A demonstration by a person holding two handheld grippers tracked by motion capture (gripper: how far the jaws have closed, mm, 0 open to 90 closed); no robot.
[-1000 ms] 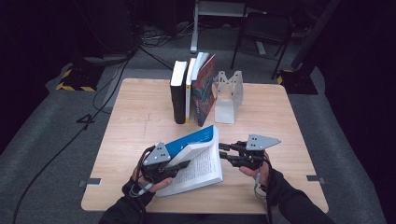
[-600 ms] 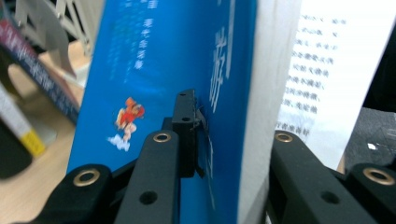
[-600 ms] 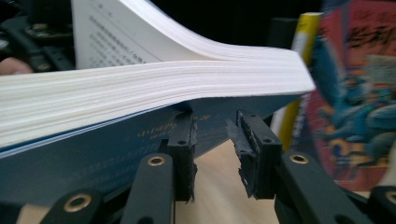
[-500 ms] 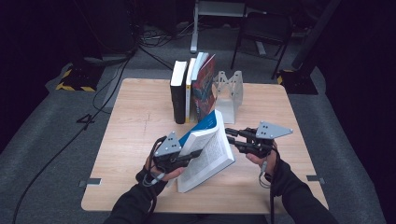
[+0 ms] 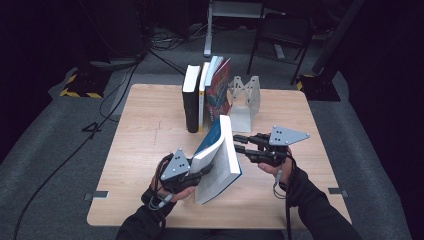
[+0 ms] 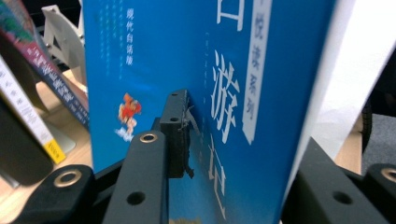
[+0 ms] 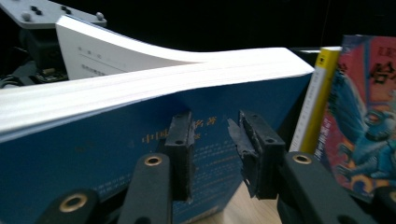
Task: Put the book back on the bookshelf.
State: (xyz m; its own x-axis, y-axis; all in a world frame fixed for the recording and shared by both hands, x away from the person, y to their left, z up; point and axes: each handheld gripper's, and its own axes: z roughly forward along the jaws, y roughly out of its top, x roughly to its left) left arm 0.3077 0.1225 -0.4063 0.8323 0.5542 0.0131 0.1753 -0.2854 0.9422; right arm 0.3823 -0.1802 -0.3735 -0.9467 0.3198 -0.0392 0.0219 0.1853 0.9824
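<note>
A thick blue book [image 5: 220, 150] stands tilted on its lower edge near the table's front, spine up and away, white page block toward me. My left gripper [image 5: 204, 173] is shut on the blue book [image 6: 140, 56] low down: one pad [image 6: 178, 135] presses its blue cover, the other jaw lies on the page side. These jaws have just been opening a little, with the book still between them. My right gripper [image 5: 239, 143] is at the book's right face, open. Its pads [image 7: 180, 140] are close to the blue cover [image 7: 93, 158] with nothing between them; its jaws have just been opening too.
Behind the blue book, a row of upright books [image 5: 206, 95] leans on a grey metal bookend [image 5: 246, 97] at the back of the wooden table [image 5: 145, 135]. The colourful book [image 7: 369, 121] and a yellow-spined one [image 7: 315, 102] are close to the right.
The blue book rose from lying half open and low over the table to standing steeply on its edge. Both grippers moved with it, the right one upward.
</note>
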